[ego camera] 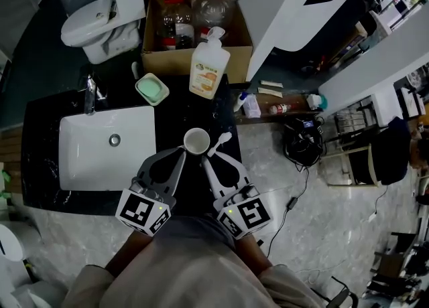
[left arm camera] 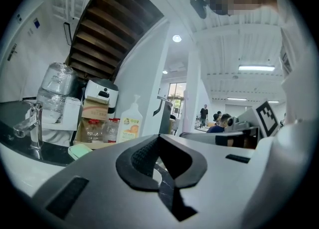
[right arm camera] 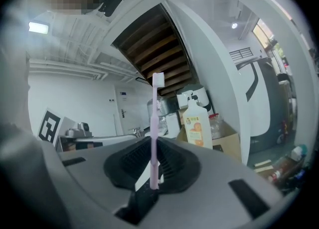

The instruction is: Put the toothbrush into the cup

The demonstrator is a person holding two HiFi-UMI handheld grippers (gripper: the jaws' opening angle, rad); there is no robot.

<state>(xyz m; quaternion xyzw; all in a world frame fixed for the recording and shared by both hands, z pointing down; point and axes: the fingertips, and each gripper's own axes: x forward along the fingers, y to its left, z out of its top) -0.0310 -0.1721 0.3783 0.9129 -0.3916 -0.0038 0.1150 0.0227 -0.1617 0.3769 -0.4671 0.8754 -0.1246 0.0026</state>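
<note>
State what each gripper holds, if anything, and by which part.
The right gripper grips the slim pink plastic toothbrush by its handle end. The left gripper holds nothing.

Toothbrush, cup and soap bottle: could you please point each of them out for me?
toothbrush (right arm camera: 155, 143): right gripper view, on the middle of its pink handle.
cup (ego camera: 186, 142): head view, on its left rim.
soap bottle (ego camera: 207, 69): head view, on its front label.

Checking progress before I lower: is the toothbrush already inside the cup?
No, the toothbrush stands clamped in the right gripper, outside the cup.
</note>
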